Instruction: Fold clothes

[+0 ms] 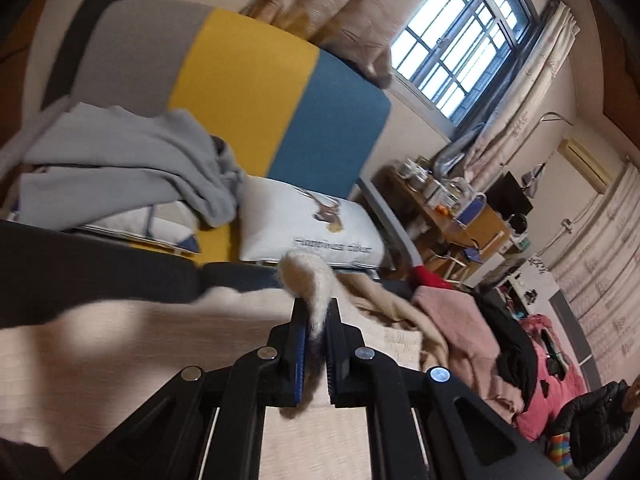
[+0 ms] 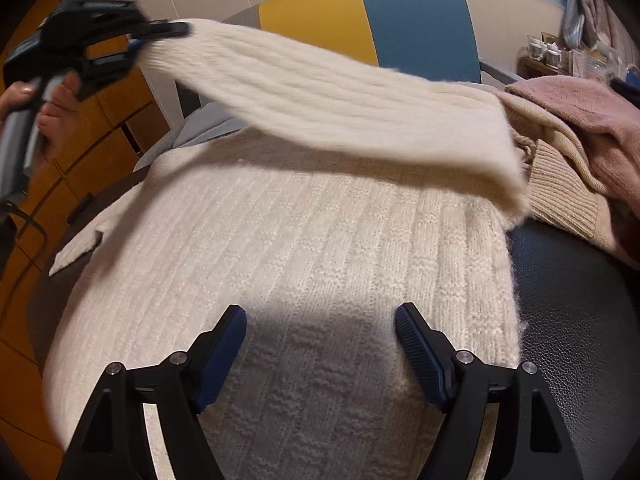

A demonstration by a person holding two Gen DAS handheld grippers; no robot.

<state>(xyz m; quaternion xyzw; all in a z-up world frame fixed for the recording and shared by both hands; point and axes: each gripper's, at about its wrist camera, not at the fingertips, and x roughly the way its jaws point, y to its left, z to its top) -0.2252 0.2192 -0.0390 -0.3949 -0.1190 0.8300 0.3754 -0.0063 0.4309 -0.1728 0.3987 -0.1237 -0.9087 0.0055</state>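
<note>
Cream sweater [image 2: 280, 260]: sleeve [image 2: 340, 108] pinched between left fingers [image 1: 298, 344]; right fingers [image 2: 224, 344] apart above it.

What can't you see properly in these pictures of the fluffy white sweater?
- Left wrist view: the sleeve tip is hidden between the pads of the left gripper.
- Right wrist view: the white sweater runs past the bottom edge; the right gripper covers some.
- Right wrist view: the pink garment is cut off at the right edge.

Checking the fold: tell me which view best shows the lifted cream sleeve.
The right wrist view: the sleeve spans the frame, from the left gripper to the sweater body. The left wrist view shows only its fuzzy cuff pinched at the gripper's fingertips.
</note>
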